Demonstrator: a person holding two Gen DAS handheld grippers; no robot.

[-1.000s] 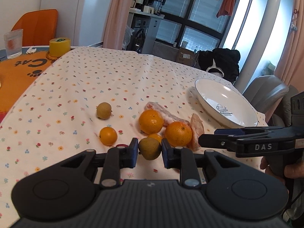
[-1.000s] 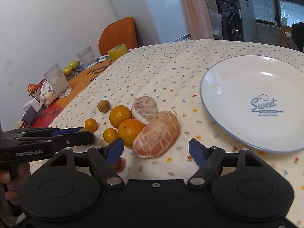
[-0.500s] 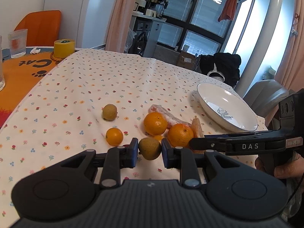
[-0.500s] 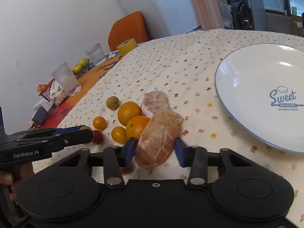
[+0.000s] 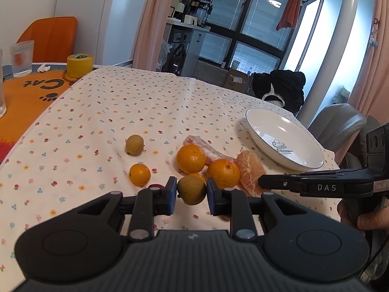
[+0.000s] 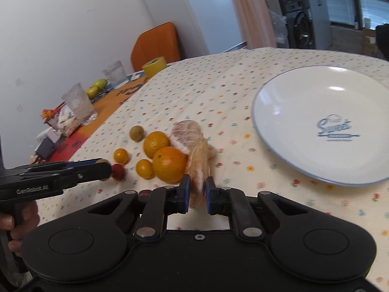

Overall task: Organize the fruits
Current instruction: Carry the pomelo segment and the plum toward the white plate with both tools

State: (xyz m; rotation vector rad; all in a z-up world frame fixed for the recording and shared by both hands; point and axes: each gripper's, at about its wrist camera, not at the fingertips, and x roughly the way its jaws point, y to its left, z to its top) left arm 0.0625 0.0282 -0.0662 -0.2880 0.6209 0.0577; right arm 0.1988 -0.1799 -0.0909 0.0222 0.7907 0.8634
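Left gripper [image 5: 190,196] jaws clamping brownish fruit [image 5: 191,190], right gripper [image 6: 197,193] jaws pinching peeled segment [image 6: 198,170], perhaps lifted.

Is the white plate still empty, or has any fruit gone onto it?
Empty. The white plate shows only its printed logo; the right gripper holds the peeled citrus piece short of it, over the tablecloth.

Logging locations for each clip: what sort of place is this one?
Most likely a home dining area: a table under a floral tablecloth with loose fruit, a washing machine in the room behind, and a cloth hung to dry by the windows.
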